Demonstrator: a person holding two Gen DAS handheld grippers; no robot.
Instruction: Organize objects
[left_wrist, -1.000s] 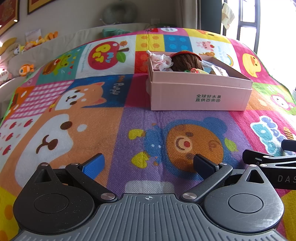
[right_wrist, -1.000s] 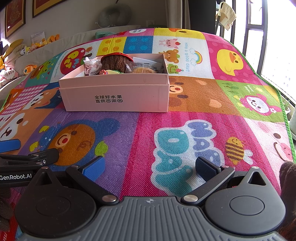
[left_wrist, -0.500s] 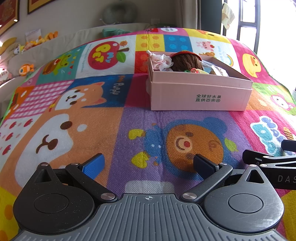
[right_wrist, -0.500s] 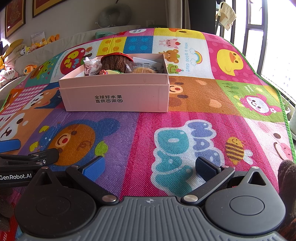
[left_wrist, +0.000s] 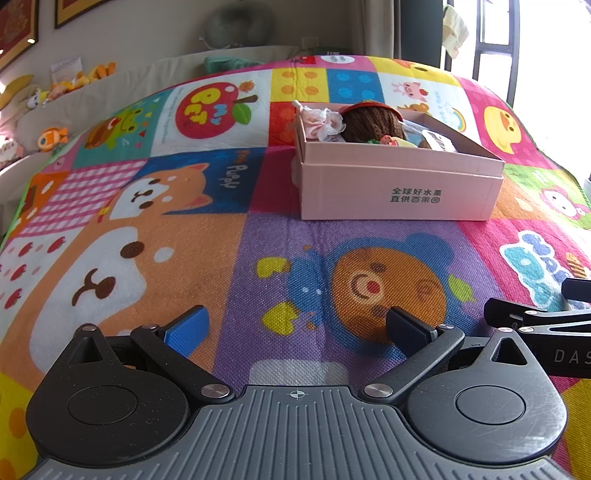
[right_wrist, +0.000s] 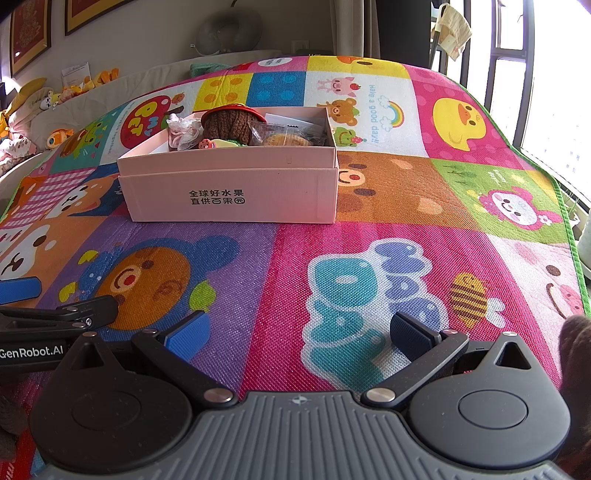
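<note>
Both the left gripper and right gripper stood wide, empty, on the mat, well short of the pink box.

Pink cardboard box, open-topped and rectangular, lying flat on a colourful cartoon play mat; dark Chinese characters are printed on its near long wall. Contents, seen over the rim: a brown knitted item with a red edge near the middle; a pale pink frilly fabric piece at the left end; a clear-wrapped round pastry to the right; small colourful trinkets against the near wall. All contents sit inside the box.
</note>
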